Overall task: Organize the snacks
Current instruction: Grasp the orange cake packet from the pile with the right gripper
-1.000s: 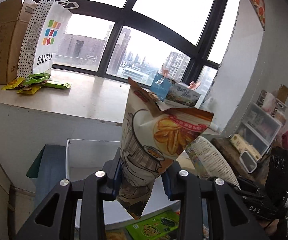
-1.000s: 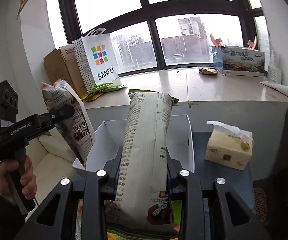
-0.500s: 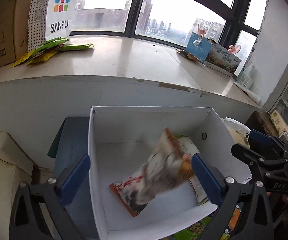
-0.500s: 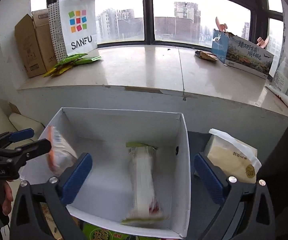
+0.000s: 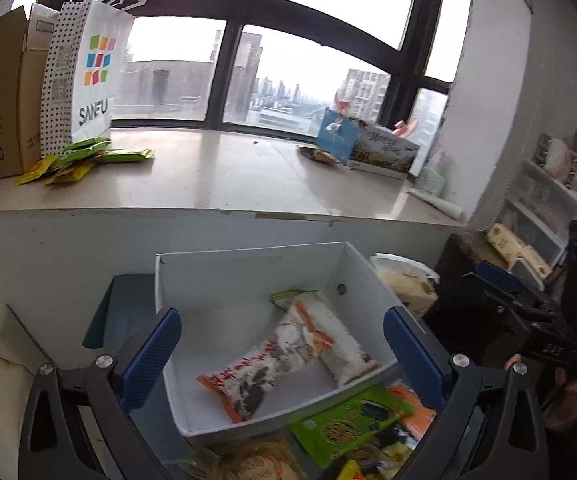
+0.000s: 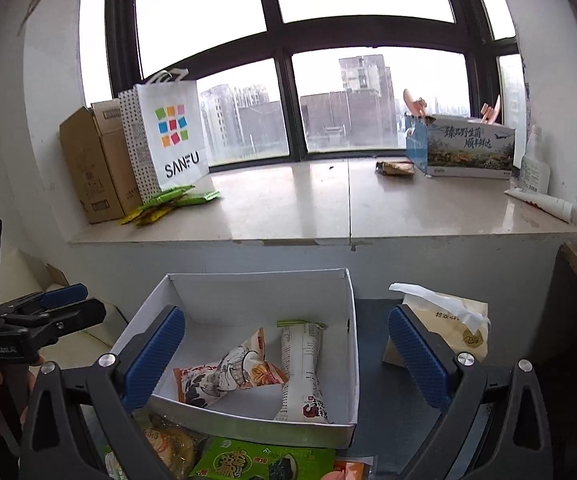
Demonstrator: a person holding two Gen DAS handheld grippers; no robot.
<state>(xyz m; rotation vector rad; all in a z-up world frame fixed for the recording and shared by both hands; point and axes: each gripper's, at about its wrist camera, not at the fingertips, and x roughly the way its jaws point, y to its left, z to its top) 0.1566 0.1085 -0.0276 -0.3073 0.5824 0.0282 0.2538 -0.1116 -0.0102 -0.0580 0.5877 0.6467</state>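
Note:
A white open box [image 5: 248, 268] [image 6: 352, 344] stands below the window sill. Inside it lie two snack bags: an orange-edged bag with a drawn pot [image 5: 244, 380] [image 6: 224, 376] and a long white bag [image 5: 324, 340] [image 6: 300, 364], partly overlapping. My left gripper [image 5: 280, 356] hangs above the box's near side, open with nothing between its blue pads. My right gripper [image 6: 284, 356] is open and empty too, above the same box. More snack packets lie in front of the box: a green one [image 5: 348, 428] [image 6: 264, 462] and a yellowish one [image 5: 248, 460] [image 6: 168, 444].
The sill holds a cardboard carton [image 6: 92, 164], a SANFU paper bag [image 6: 172, 136], several green and yellow sachets [image 5: 76, 160], and a printed box [image 6: 464, 148]. A tissue pack [image 6: 444, 332] stands right of the white box. Shelves [image 5: 544, 200] are at far right.
Both grippers opened and let go of their bags, which dropped into the white box and now lie still. Both cameras dipped toward the box, then tilted back up slightly.

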